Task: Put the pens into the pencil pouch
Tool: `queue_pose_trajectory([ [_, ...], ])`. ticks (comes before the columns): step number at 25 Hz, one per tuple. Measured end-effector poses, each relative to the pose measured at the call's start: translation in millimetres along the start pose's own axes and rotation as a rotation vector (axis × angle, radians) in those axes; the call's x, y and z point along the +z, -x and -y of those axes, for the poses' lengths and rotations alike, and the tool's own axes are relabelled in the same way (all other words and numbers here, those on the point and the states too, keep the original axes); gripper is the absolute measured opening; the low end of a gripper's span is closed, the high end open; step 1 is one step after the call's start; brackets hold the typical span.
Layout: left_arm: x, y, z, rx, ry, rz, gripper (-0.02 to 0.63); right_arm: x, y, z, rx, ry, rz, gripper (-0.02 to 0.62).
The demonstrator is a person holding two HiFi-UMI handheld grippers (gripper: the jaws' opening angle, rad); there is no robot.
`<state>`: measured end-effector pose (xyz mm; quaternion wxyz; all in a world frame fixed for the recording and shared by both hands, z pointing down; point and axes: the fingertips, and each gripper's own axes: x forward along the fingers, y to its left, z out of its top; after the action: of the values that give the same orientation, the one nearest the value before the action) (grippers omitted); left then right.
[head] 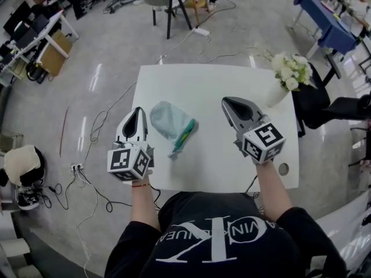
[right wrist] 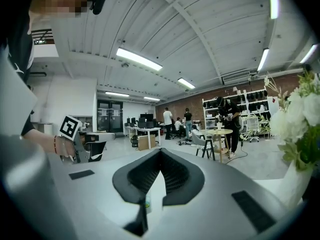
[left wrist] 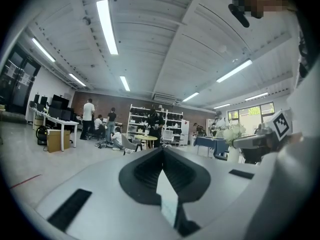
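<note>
In the head view, at centre frame, the pens [head: 184,136] overlap the pencil pouch [head: 170,120]. Whether their upper ends sit inside or on it, and how many there are, is too small to tell. The bottom edge cuts off the person's torso [head: 223,242]. In the right gripper view the flowers [right wrist: 300,116] run off the right edge.

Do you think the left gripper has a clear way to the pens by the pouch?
Probably yes: the left gripper, shut and empty, is beside the pouch; only that flat pouch lies between it and the pens.
</note>
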<state>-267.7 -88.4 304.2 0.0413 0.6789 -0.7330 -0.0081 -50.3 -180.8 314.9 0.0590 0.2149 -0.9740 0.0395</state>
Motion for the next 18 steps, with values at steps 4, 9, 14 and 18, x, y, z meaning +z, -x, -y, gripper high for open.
queue_pose_trajectory([
  [4,2.1,3.2,-2.3,0.004,-0.002,0.008,0.003,2.6,3.5,-1.1,-0.004,0.000,0.010,0.009],
  [9,2.2,8.7,-4.9,0.007,0.001,0.010,0.003,3.3,4.2,-5.4,0.003,-0.002,0.013,0.009],
  [14,1.9,13.9,-4.9,0.023,0.010,0.010,0.003,3.2,2.8,-7.9,0.010,-0.008,0.020,0.009],
  [18,0.5,19.7,-7.9,0.031,0.011,0.011,0.003,4.7,1.2,-12.5,0.016,-0.024,0.027,0.009],
])
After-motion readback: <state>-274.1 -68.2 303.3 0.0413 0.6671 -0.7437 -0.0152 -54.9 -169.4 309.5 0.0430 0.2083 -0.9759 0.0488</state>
